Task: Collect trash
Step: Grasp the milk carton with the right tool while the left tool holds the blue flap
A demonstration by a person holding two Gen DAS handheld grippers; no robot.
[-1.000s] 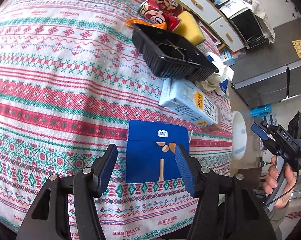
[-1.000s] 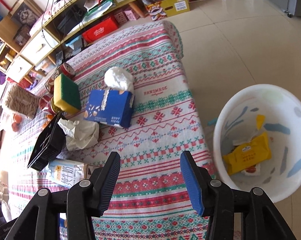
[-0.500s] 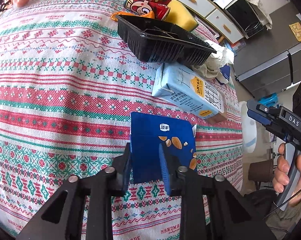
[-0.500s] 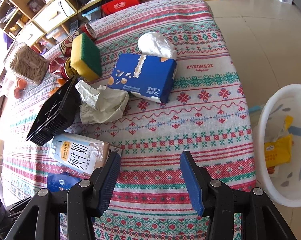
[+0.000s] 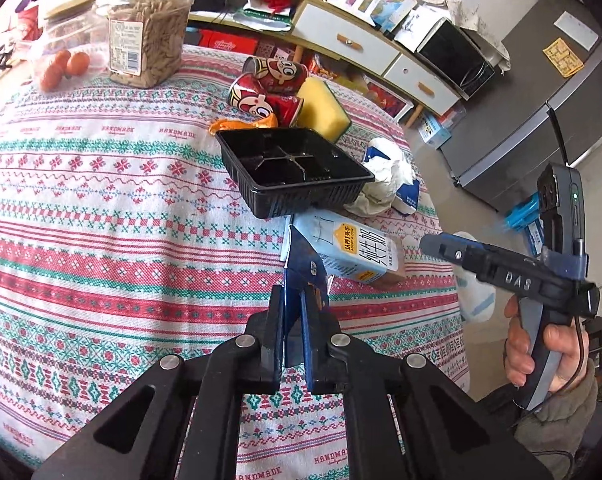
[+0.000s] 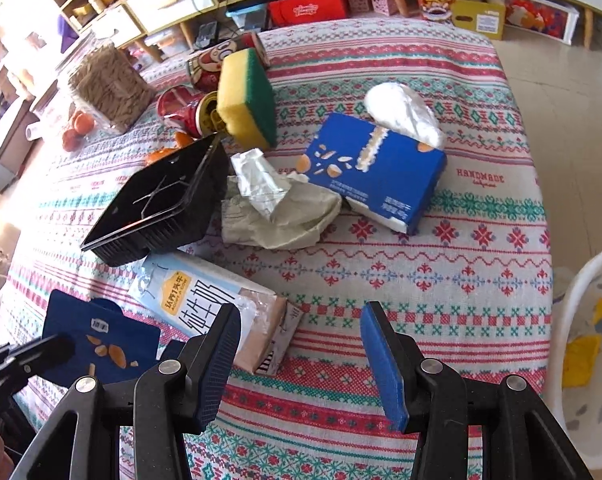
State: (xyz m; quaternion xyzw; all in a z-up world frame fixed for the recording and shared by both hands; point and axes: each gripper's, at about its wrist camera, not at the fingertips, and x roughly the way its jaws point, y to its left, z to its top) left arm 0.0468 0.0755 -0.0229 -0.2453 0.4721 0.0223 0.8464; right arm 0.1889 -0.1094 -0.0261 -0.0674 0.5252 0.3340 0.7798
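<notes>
Blue wrapper, light and floppy, is pinched edge-on by left gripper near table's front edge; right gripper is held wide, empty.

Two red cans, two blue boxes, one black tray, one milk carton, one sponge, one jar.
</notes>
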